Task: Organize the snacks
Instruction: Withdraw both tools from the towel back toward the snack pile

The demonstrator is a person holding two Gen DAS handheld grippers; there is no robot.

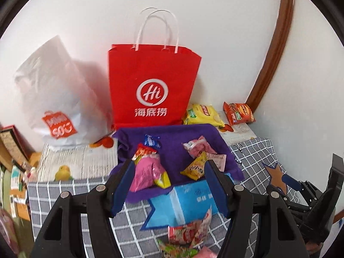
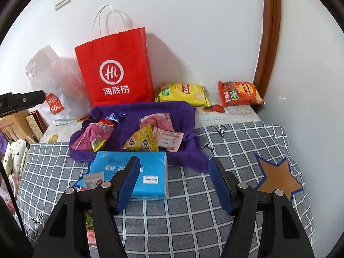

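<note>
Several small snack packets lie on a purple cloth [image 1: 172, 137] [image 2: 133, 111]: a pink packet [image 1: 146, 172] [image 2: 94, 135], a yellow packet [image 1: 194, 167] [image 2: 140, 140], a pale pink packet [image 1: 196, 146] [image 2: 157, 119]. A yellow chip bag [image 1: 202, 112] [image 2: 185, 93] and an orange chip bag [image 1: 238, 111] [image 2: 239, 93] lie by the wall. My left gripper [image 1: 169, 185] is open and empty, above a blue tissue pack [image 1: 182, 202] [image 2: 148, 172]. My right gripper [image 2: 173, 182] is open and empty over the checked blanket [image 2: 193, 193], right of the pack.
A red paper bag [image 1: 150, 86] [image 2: 116, 68] stands against the wall with a white plastic bag [image 1: 56, 99] [image 2: 49, 73] to its left. More snack packets [image 1: 187, 234] lie on the blanket near my left gripper. A brown door frame [image 2: 266, 43] is at the right.
</note>
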